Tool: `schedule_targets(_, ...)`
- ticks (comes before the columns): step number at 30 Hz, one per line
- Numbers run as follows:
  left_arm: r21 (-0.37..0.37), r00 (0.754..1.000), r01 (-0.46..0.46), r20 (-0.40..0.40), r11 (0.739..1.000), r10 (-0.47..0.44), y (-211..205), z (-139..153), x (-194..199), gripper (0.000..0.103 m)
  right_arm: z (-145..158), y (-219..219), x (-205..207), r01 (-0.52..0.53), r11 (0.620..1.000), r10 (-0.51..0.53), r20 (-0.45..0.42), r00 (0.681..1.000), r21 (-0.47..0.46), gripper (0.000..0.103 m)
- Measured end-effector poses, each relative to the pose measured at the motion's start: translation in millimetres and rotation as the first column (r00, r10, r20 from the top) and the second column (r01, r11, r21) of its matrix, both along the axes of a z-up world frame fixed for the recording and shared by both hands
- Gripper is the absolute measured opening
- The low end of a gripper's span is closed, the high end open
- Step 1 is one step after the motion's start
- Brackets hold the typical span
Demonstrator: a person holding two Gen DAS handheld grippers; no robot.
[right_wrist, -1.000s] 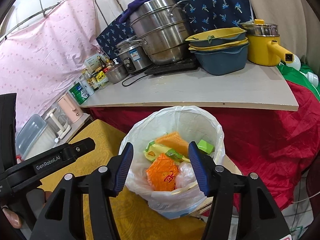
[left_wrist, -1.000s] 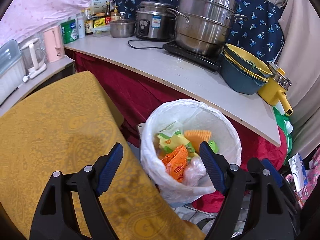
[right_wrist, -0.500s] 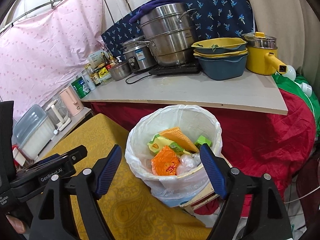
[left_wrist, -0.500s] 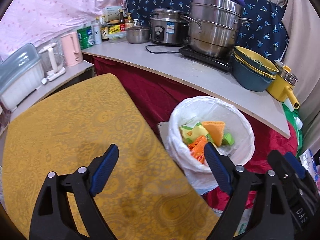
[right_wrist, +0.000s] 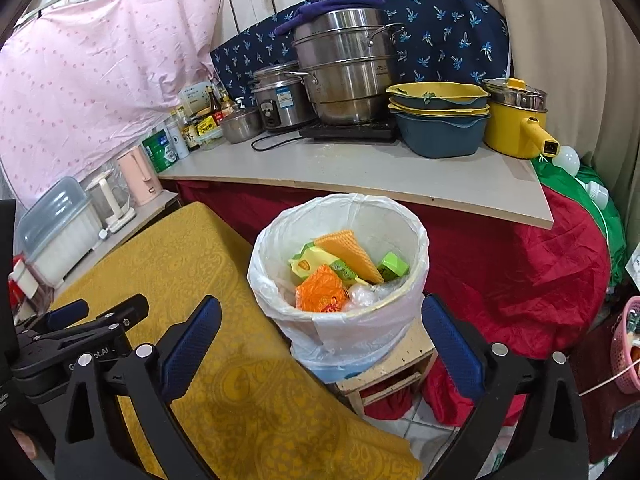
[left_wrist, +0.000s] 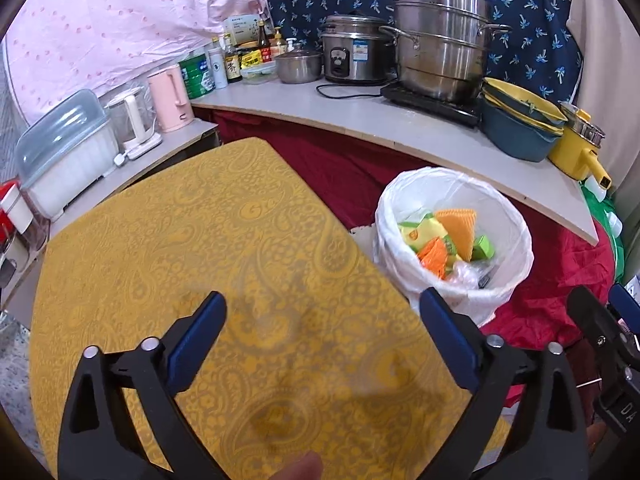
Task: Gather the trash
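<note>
A bin lined with a white plastic bag [left_wrist: 516, 256] [right_wrist: 344, 336] stands on a small wooden stool beside the yellow-clothed table [left_wrist: 200, 248] [right_wrist: 168, 264]. It holds several wrappers: an orange packet [right_wrist: 322, 294], a yellow-green packet [right_wrist: 314, 262], an orange sponge-like piece [right_wrist: 352, 252] and a green box [right_wrist: 394, 266]. My left gripper [left_wrist: 322, 322] is open and empty above the table, left of the bin. My right gripper [right_wrist: 320, 330] is open and empty, in front of the bin. The left gripper also shows in the right wrist view [right_wrist: 80, 328].
A grey counter [right_wrist: 360, 176] behind the bin carries a steel steamer pot [right_wrist: 348, 68], rice cooker [right_wrist: 280, 98], stacked bowls [right_wrist: 440, 120], a yellow pot [right_wrist: 516, 124], bottles and kettles. Red cloth [right_wrist: 520, 272] hangs under it. A pink basket [right_wrist: 628, 344] is at the right.
Both grippers have pulled back and away from the bin. The left one has moved left over the table. The right gripper's jaws have opened wider.
</note>
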State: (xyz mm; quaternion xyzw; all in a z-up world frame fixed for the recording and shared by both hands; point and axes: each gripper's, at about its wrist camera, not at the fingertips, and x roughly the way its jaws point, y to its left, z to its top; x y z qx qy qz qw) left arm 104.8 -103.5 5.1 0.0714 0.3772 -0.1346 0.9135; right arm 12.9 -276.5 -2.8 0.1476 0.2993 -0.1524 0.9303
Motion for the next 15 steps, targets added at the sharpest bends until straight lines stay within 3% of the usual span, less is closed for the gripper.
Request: schedule_targets(15, 0.025, 0.999, 0.018, 0.035, 1.000, -0.019, 5, -11, -32, 0.094, -17, 19, -23, 0.009, 0.999, -0.011, -0.049, 0.999, -0.039, 0.097)
